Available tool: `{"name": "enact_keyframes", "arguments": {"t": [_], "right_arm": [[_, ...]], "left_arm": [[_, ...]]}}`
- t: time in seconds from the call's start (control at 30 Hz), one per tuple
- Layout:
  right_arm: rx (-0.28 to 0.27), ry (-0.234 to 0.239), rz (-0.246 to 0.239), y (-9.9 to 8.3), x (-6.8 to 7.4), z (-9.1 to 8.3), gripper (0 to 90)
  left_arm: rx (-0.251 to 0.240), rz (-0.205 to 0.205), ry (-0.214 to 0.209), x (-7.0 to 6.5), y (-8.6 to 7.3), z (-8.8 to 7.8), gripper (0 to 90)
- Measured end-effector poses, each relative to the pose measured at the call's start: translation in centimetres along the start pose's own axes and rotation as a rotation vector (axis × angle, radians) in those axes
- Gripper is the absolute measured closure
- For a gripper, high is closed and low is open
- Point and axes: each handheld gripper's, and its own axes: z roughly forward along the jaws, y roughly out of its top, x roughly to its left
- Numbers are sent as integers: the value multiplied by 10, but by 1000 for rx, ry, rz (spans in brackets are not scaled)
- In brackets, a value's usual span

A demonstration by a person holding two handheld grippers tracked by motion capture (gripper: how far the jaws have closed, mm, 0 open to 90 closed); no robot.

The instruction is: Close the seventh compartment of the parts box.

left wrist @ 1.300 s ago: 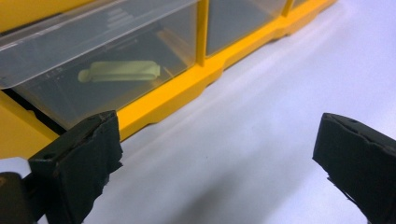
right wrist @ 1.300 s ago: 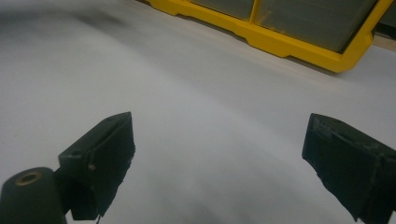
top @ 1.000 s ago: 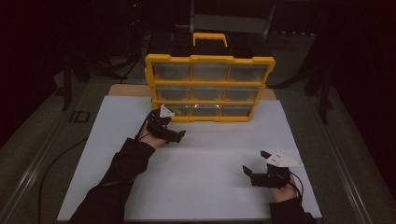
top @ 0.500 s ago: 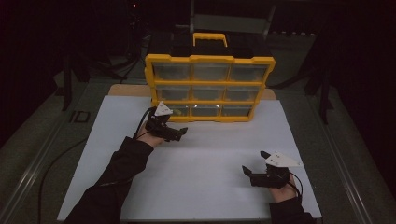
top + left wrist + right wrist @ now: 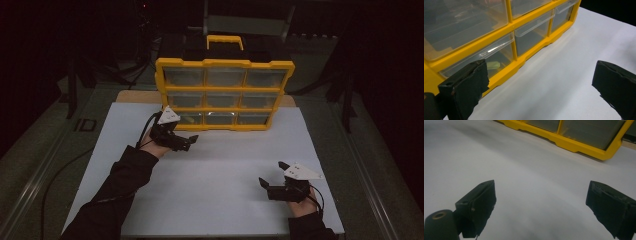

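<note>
White table sheet [image 5: 215, 175]: yellow-framed cabinet of clear plastic drawers [image 5: 225, 92], upright. Left gripper [image 5: 187, 142], jaws apart, near its bottom-left drawer [image 5: 477, 58]; right gripper [image 5: 270, 181], jaws apart, empty.

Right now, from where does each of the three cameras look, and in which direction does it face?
High view: above the person's side, facing forward and down on the white board and yellow drawer cabinet; both forearms, left gripper and right gripper show.
Left gripper view: rides the left gripper, facing the cabinet's bottom drawers; its black fingers spread apart.
Right gripper view: rides the right gripper, low over the board, facing the cabinet's base; fingers apart.
Shared: both gripper views show the cabinet's yellow frame and the board.
</note>
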Motion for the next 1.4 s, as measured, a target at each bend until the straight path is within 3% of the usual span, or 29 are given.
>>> {"name": "enact_keyframes", "arguments": {"t": [0.53,1.4], "right_arm": [[-11,2,-5,1,1,-1,93],[-10,6,-16,2,4,0,93]], "left_arm": [[-26,8,-5,-2,-8,-31,8],[-76,-18,40,-5,-55,-89,8]]}}
